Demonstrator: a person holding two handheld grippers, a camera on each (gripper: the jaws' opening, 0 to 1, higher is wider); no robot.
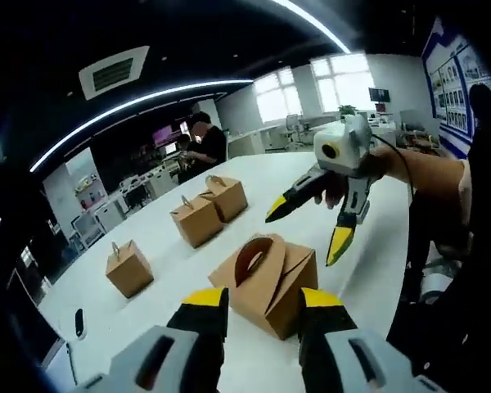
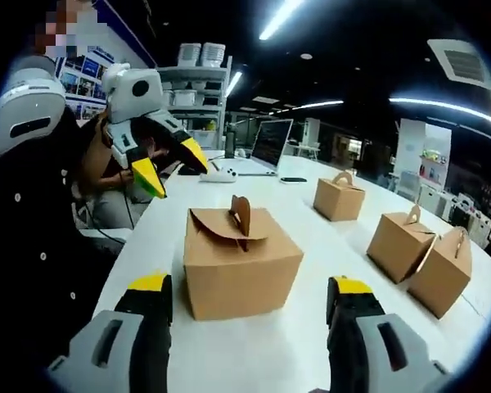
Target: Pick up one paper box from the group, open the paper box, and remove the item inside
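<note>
Resting on a white tabletop (image 2: 254, 344), a brown cardboard box with a handle (image 2: 239, 262) sat untouched.
Both hand-held grippers, left (image 1: 262, 307) and right (image 2: 250, 303), stood wide apart around it, holding nothing.

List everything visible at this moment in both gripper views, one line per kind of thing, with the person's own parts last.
Nearest paper box: 1, brown, on the white table between the two grippers, top flaps and handle closed.
Other paper boxes: 3, brown, farther along the table; one alone, two close together.
Table: 1, white, long.
Laptop: 1, open, at the table's far end.
Small dark object: 1, near the table edge; too small to identify.
Seated person: 1, dark clothing, at the far end.
Left gripper: yellow-tipped jaws, open, empty.
Right gripper: yellow-tipped jaws, open, empty.
</note>
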